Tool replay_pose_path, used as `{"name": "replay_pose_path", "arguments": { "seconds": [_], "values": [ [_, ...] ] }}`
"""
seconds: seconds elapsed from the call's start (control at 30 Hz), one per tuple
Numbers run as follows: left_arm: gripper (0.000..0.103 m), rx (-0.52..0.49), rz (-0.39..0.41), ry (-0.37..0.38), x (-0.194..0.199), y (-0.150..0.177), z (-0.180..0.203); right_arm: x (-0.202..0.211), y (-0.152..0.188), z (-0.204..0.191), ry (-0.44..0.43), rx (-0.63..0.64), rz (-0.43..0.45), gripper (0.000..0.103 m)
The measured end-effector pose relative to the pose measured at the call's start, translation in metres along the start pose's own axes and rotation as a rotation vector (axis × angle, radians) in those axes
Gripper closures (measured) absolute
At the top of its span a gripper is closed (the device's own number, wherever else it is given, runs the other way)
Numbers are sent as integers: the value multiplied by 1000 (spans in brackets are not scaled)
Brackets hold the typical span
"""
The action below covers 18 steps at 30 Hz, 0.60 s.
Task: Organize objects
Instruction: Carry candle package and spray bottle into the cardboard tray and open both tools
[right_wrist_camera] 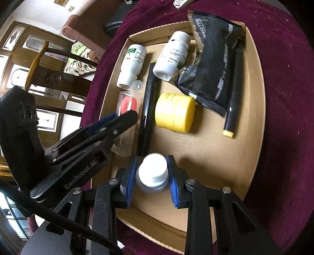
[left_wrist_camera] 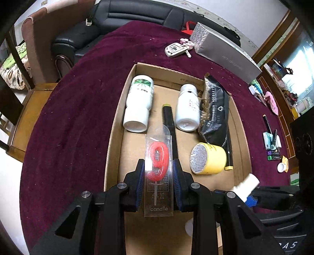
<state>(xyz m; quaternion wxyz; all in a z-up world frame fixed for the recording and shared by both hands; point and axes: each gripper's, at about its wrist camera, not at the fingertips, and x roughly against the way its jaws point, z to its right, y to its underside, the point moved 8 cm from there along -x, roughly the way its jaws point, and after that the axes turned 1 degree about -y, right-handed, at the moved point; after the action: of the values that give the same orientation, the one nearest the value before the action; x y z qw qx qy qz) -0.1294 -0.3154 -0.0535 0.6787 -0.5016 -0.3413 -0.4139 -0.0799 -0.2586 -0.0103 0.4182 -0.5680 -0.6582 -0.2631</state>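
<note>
My left gripper [left_wrist_camera: 158, 172] is shut on a clear packet holding a red "9" candle [left_wrist_camera: 158, 162], held above the cardboard tray [left_wrist_camera: 114, 125]. My right gripper [right_wrist_camera: 152, 174] is shut on a small white-capped bottle [right_wrist_camera: 153, 170] over the tray's near end [right_wrist_camera: 253, 109]; that bottle also shows in the left wrist view [left_wrist_camera: 245, 185]. In the tray lie two white bottles [left_wrist_camera: 138, 104] [left_wrist_camera: 187, 107], a black marker [left_wrist_camera: 168, 121], a black snack packet [left_wrist_camera: 214, 111], a yellow jar [left_wrist_camera: 209, 158] and a second marker with a yellow cap [right_wrist_camera: 234, 94]. The left gripper [right_wrist_camera: 117, 119] with the candle [right_wrist_camera: 128, 104] appears in the right wrist view.
The tray sits on a maroon tablecloth [left_wrist_camera: 78, 109]. Behind it lie a car key [left_wrist_camera: 175, 50] and a grey box [left_wrist_camera: 225, 53]. Pens, small boxes and a white cap [left_wrist_camera: 273, 145] lie at the right. A black sofa [left_wrist_camera: 117, 17] and wooden chairs [right_wrist_camera: 49, 78] surround the table.
</note>
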Motion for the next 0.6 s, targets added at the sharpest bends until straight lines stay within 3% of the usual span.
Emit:
{"name": "replay_pose_path", "arguments": {
  "seconds": [0.6],
  "values": [
    [75,109,32,48,12,-12,-18,-23,-14,-4,14,26,-29,75]
  ]
}}
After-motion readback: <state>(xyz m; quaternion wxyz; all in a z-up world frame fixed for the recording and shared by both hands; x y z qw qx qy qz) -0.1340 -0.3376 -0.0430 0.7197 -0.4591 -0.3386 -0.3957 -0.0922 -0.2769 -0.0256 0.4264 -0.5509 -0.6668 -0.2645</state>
